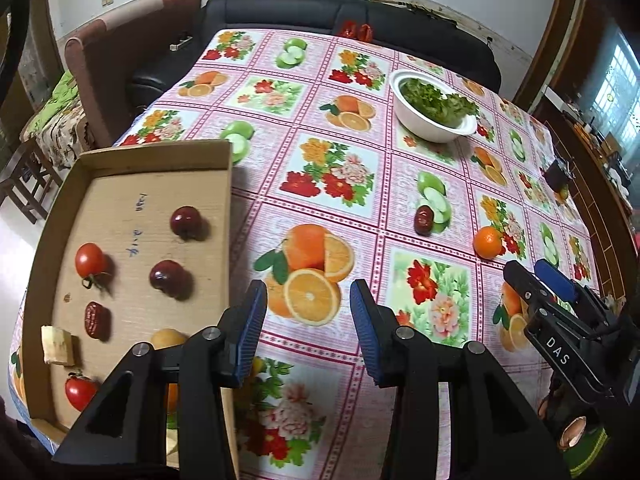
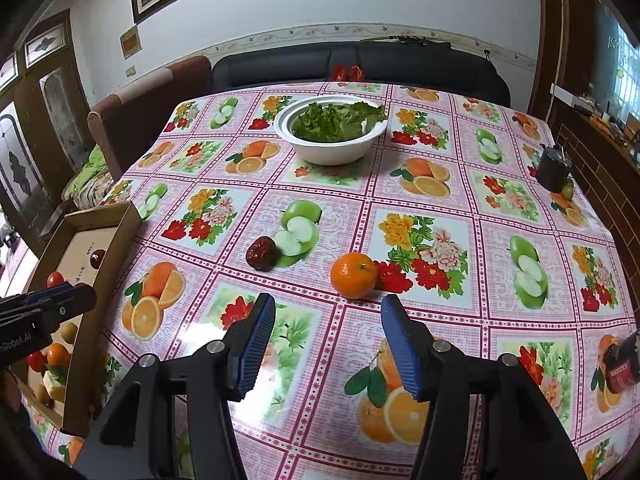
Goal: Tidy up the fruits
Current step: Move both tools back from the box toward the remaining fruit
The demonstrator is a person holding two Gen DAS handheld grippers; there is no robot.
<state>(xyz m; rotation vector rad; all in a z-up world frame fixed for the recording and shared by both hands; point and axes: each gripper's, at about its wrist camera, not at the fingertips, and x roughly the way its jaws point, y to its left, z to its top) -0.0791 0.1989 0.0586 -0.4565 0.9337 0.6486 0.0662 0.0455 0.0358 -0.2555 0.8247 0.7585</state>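
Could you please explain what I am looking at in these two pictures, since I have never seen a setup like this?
A person holds a two-finger gripper in each hand; a fisheye camera on each looks forward along its fingers. One picture comes from the left gripper, the other from the right gripper. Both are open and hold nothing. On the fruit-print tablecloth sits a cardboard tray with tomatoes, dark red fruits and other pieces already in it. Loose on the cloth lie a real orange and a red date. Farther back stands a white bowl of greens. The rest of the fruit is only printed.
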